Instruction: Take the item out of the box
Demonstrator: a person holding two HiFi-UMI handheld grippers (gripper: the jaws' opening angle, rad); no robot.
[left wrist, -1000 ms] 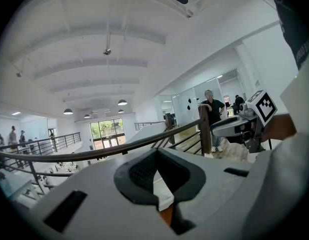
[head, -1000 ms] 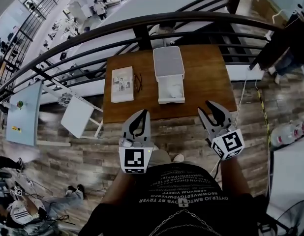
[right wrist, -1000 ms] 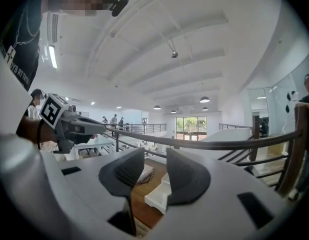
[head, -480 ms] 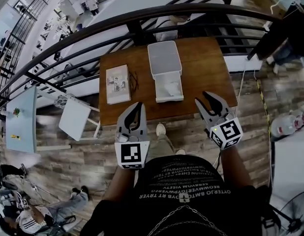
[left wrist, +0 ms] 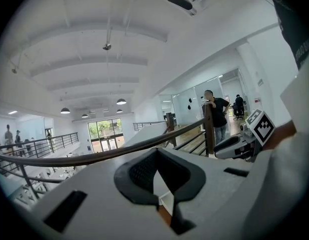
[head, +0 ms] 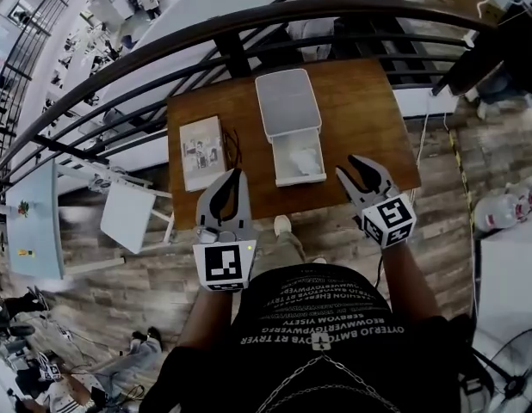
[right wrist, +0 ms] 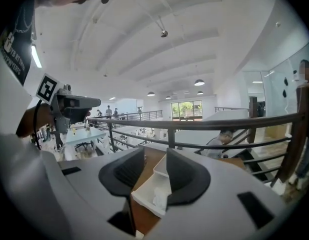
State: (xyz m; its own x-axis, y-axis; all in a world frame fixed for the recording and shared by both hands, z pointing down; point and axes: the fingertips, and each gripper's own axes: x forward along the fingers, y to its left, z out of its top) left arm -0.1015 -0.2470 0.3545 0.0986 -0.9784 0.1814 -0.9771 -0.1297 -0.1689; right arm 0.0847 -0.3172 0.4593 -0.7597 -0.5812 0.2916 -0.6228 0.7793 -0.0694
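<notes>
Brown grained wood table [head: 361, 119], matt white box [head: 287, 101], dark smooth metal railing [head: 232, 56], wood-plank floor [head: 163, 291].

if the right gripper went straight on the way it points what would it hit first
Likely the open white box on the wooden table, framed between the right gripper's parted jaws; depth is unclear.

On the table [head: 361, 119] the box [head: 286, 101] lies right of the booklet [head: 201, 151], the railing [head: 235, 54] behind.

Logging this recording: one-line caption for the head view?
Left gripper shut, right gripper open, both empty, held short of the open box on the table.
</notes>
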